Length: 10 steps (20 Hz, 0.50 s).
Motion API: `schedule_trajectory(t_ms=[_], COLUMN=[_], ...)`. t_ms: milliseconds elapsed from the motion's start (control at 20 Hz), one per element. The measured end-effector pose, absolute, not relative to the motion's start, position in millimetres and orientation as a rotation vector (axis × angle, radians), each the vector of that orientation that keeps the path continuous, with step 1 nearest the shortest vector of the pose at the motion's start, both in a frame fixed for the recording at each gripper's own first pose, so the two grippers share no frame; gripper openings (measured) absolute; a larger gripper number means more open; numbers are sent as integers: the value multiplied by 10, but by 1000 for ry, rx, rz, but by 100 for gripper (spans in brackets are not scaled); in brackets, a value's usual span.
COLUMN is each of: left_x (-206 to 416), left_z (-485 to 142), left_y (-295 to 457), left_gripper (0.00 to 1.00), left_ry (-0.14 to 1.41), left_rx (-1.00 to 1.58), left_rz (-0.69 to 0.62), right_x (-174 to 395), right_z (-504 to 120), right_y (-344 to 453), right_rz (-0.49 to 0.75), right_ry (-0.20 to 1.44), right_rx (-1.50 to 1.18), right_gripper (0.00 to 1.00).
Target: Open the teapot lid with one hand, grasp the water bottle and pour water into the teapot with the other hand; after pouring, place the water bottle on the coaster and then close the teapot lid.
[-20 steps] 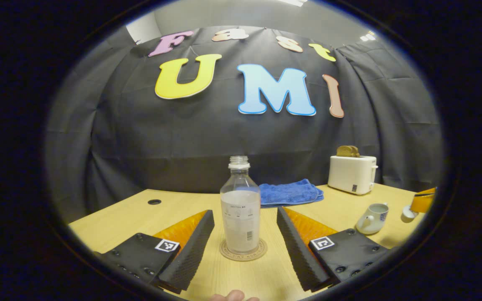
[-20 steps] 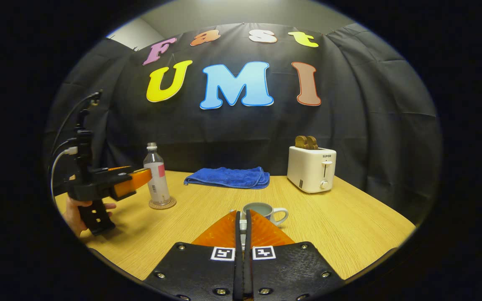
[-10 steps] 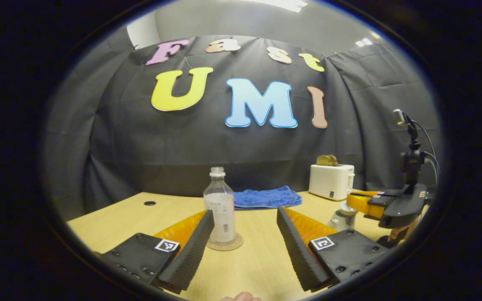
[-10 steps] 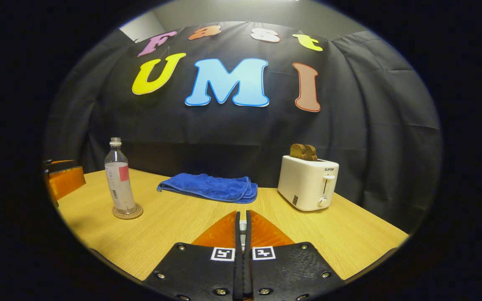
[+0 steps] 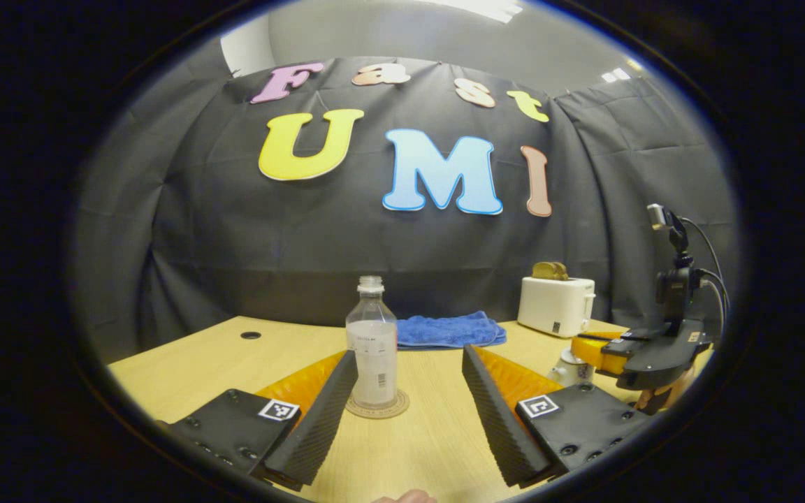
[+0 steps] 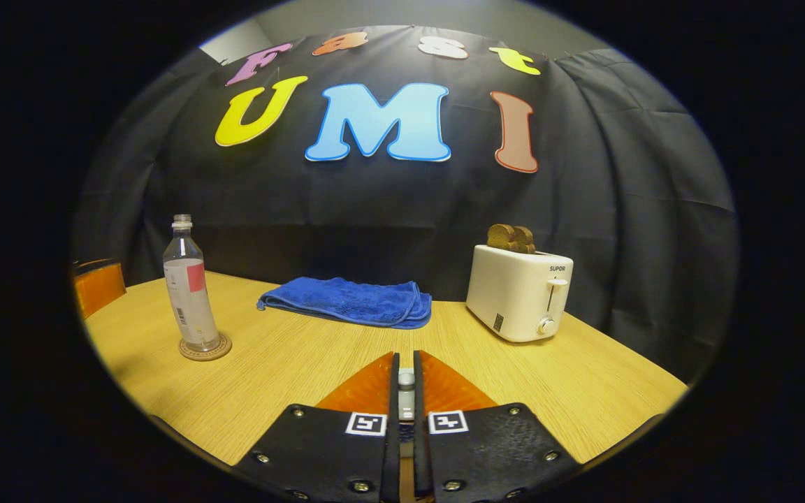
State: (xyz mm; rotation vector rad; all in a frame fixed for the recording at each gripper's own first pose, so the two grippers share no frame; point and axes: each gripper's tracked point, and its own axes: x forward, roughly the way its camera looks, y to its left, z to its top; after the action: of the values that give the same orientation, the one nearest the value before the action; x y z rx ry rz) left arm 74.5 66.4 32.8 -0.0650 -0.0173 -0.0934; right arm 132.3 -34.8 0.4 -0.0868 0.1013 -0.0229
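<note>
The clear water bottle [image 5: 372, 342] stands uncapped on a round coaster [image 5: 395, 406], a little ahead of my open left gripper [image 5: 409, 353], just inside its left finger [image 5: 318, 412]. Nothing is between the fingers. In the right gripper view the bottle [image 6: 189, 286] and coaster [image 6: 205, 348] sit at the far left. My right gripper [image 6: 406, 358] is shut on the small knob of the teapot lid [image 6: 407, 380]. In the left gripper view the right gripper [image 5: 595, 348] hovers right over the white teapot [image 5: 569, 368], whose top it hides.
A blue folded towel [image 6: 350, 302] lies at the back of the wooden table [image 6: 584, 391]. A white toaster [image 6: 520, 293] with bread stands back right. A cable hole [image 5: 250, 335] is at the table's far left. A person's hand holds the right gripper.
My left gripper has drawn back from the bottle, which now looks smaller. My right gripper carried the lid over the teapot, so the open pot no longer shows ahead of its fingers.
</note>
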Motion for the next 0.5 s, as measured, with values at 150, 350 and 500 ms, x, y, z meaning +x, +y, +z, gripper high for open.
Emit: schedule_trajectory(t_ms=[150, 350, 500], left_x=[718, 583, 388], left_z=[330, 294, 98], left_y=[662, 616, 468], left_gripper=[100, 100, 100], left_ry=[-18, -8, 20], left_rx=[-57, -67, -79], left_rz=[-81, -41, -20], right_x=[1178, 688, 308], right_z=[329, 498, 395], right_y=[-313, -10, 163], right_rz=[-30, 44, 77], right_ry=[32, -4, 6], right_rx=[-136, -94, -35], right_gripper=[20, 77, 96])
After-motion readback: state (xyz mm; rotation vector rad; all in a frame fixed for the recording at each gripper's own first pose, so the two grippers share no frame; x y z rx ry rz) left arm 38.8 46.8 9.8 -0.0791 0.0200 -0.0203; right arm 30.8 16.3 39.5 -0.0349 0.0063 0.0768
